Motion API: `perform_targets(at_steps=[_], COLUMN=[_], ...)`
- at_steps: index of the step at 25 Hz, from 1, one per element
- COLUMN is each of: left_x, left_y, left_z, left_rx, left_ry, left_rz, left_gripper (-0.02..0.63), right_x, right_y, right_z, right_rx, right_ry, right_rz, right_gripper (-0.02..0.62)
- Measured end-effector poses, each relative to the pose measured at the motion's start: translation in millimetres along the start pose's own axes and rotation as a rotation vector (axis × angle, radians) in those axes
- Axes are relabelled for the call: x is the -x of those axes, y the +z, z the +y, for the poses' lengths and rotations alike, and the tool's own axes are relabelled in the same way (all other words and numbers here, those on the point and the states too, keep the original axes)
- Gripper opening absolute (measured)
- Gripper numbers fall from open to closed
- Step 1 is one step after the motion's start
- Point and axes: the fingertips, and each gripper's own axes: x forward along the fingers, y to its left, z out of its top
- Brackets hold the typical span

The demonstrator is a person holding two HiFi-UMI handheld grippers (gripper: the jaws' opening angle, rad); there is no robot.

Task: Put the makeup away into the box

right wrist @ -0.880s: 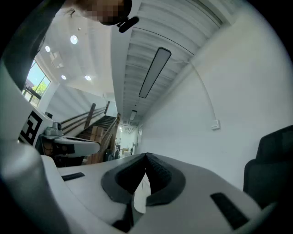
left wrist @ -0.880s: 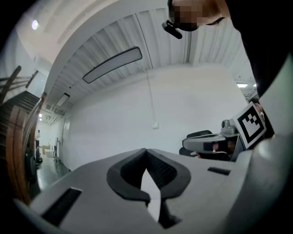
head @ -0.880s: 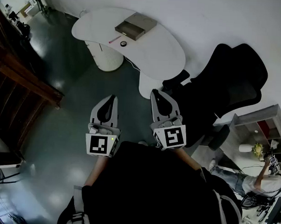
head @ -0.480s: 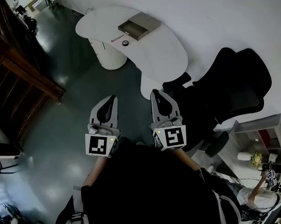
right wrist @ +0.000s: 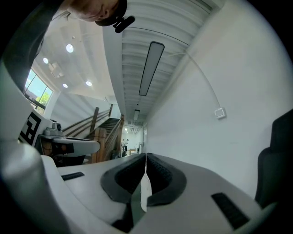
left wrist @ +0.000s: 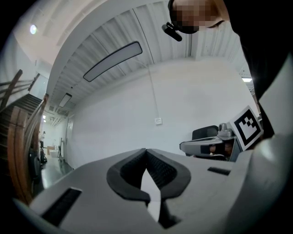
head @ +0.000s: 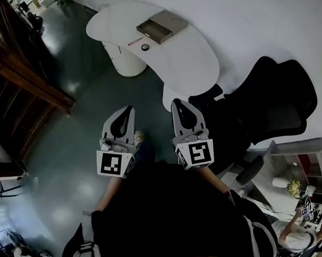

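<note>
Since the earlier frame, the white table has shifted upward in the head view, and a shoe now shows just right of the left claw. We read the left claw as pressed together, with nothing between its jaws. Well ahead of it, a pink makeup stick and a round compact lie on the table, near the box. The right claw is likewise pressed together and empty. A black chair stands to its right.
</note>
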Motion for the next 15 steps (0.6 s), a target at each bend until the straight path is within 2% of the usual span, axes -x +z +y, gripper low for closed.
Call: perform_targets(at_steps=[2,8,12,15], left_x=[-12.7,-55.6,-88.5,-112.4], left_y=[-4.6,-27.4,-44.0,-55.3], left_z=[10.4,56.4,89.1,112.7], left_rx=[0.002,-0.017,0.014,0.007], left_ry=[-0.005,-0.023,-0.051,-0.078], left_rz=[-0.005,0.059,0.098,0.132], left_gripper=[0.008,0.012,0.069,0.086], right_x=[-15.3,-71.7,-114.4,-144.2], right_y=[-5.6,-15.1,-22.8,-31.6], right_z=[-3.5,-11.1,-17.8,-22.6], right_rx=[0.002,0.013,0.001,0.003], right_ry=[-0.004,-0.027,-0.055,-0.071], right_rz=[0.004,0.02,0.047,0.069], right_gripper=[0.025,0.025,0.025,0.025])
